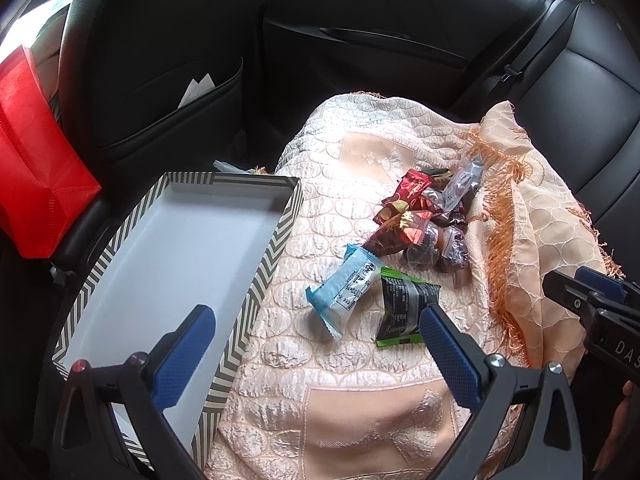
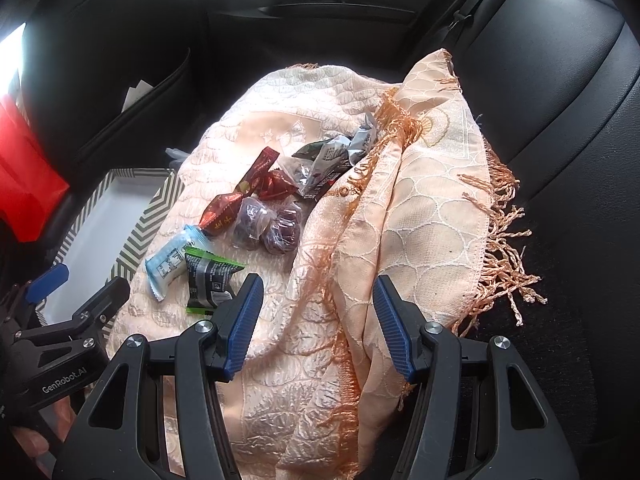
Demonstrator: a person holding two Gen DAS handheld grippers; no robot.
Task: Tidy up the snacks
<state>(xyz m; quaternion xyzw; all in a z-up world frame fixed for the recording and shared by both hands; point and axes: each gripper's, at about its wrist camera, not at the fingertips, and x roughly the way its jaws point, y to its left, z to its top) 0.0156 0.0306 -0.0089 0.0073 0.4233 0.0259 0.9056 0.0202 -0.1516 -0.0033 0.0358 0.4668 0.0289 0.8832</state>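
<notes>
A black car seat (image 2: 560, 80) carries everything, draped with a peach quilted cloth (image 1: 360, 360) whose fringed edge is folded over on the side away from the box. Against the cloth's other edge sits a shallow box (image 1: 172, 240) with a grey-and-white zigzag rim and a bare white floor; a red bag (image 1: 36, 168) stands beyond the box. On the cloth, near the box, lies a heap of snacks (image 1: 424, 224): red, clear and silver wrappers. Between heap and box lie a light blue packet (image 1: 344, 288) and, touching it, a black packet with green ends (image 1: 404, 304). The left gripper (image 1: 316, 344) hovers over the box's rim, jaws spread wide, holding nothing. The right gripper (image 2: 316, 320) hangs above the cloth's fold, jaws likewise apart and empty.
</notes>
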